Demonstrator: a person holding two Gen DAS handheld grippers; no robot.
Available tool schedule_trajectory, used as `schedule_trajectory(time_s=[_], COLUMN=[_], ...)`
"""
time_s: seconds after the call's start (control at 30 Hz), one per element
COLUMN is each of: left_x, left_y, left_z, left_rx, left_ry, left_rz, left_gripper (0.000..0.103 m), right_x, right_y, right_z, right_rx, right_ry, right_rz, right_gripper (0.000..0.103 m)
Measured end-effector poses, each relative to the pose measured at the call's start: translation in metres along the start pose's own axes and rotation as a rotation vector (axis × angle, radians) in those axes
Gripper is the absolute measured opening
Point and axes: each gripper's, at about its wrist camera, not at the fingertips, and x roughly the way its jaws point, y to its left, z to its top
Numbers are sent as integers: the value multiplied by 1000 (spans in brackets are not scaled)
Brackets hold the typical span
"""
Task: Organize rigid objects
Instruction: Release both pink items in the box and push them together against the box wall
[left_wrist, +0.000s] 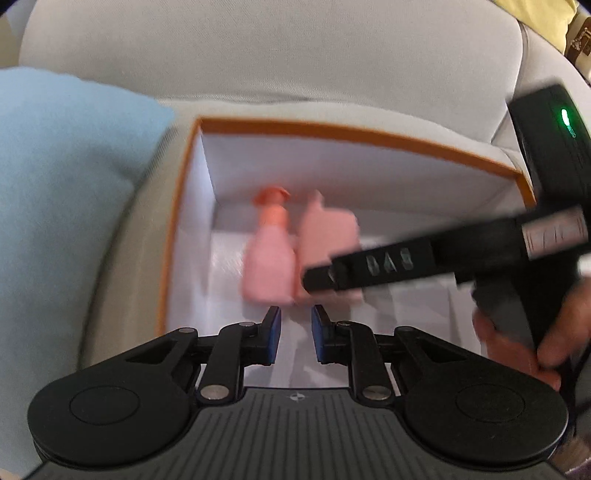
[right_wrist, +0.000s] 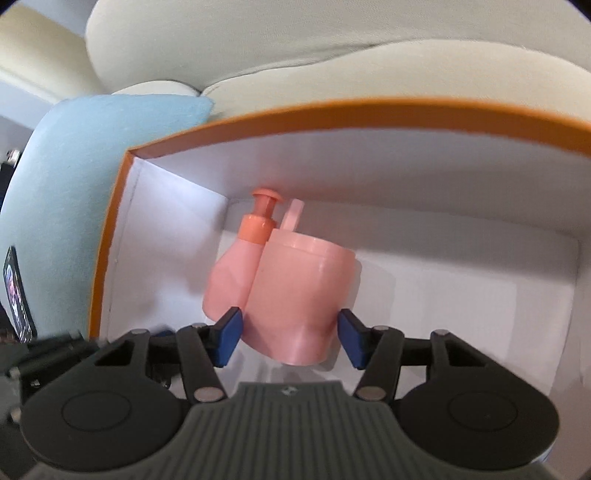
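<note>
An orange-rimmed box (left_wrist: 332, 130) with white inner walls sits on a pale sofa; it also shows in the right wrist view (right_wrist: 332, 107). Inside lie a pink pump bottle (right_wrist: 232, 273) with an orange cap and a wider pink container (right_wrist: 299, 295) with a flip lid, side by side; both also show, blurred, in the left wrist view, the bottle (left_wrist: 267, 258) left of the container (left_wrist: 325, 232). My right gripper (right_wrist: 291, 338) is open, its pads either side of the container's base. My left gripper (left_wrist: 295, 338) is open and empty above the box floor, short of the bottle.
A light blue cushion (left_wrist: 62, 192) lies against the box's left side, also in the right wrist view (right_wrist: 74, 192). The sofa back (left_wrist: 277, 48) rises behind the box. The right gripper's body and the hand holding it (left_wrist: 517, 332) cross the box's right part.
</note>
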Motion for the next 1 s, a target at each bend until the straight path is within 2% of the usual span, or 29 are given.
schedule_trajectory(time_s=[0.1,0.2,0.33,0.4,0.5,0.8,1.0], left_x=[11,18,23,26,28,21,22], left_y=[-1,7,14,16,15,16,12], left_z=[-5,-3,3,7,10,10,-2], left_rx=[-5,-64,-93,-96,-102,-116,-95], left_ry=[20,19,-1,-1,-9,-51,25], left_rz=[14,7,10,10,8,48,37], left_gripper=[23,23,23,22,22,18,18], right_x=[15,6,-22,-24,-20,-14,-3], right_y=[4,6,-4,-8,-17,-15,-14], right_z=[10,10,-6,-8,-7,3,7], right_rx=[-51,-99,-138,-131,-68,-38,8], right_ry=[2,-12,-25,-17,-17,-39,-34], right_rz=[-4,-23,-34,-28,28,77,106], right_gripper=[59,64,61,50,44,43,43])
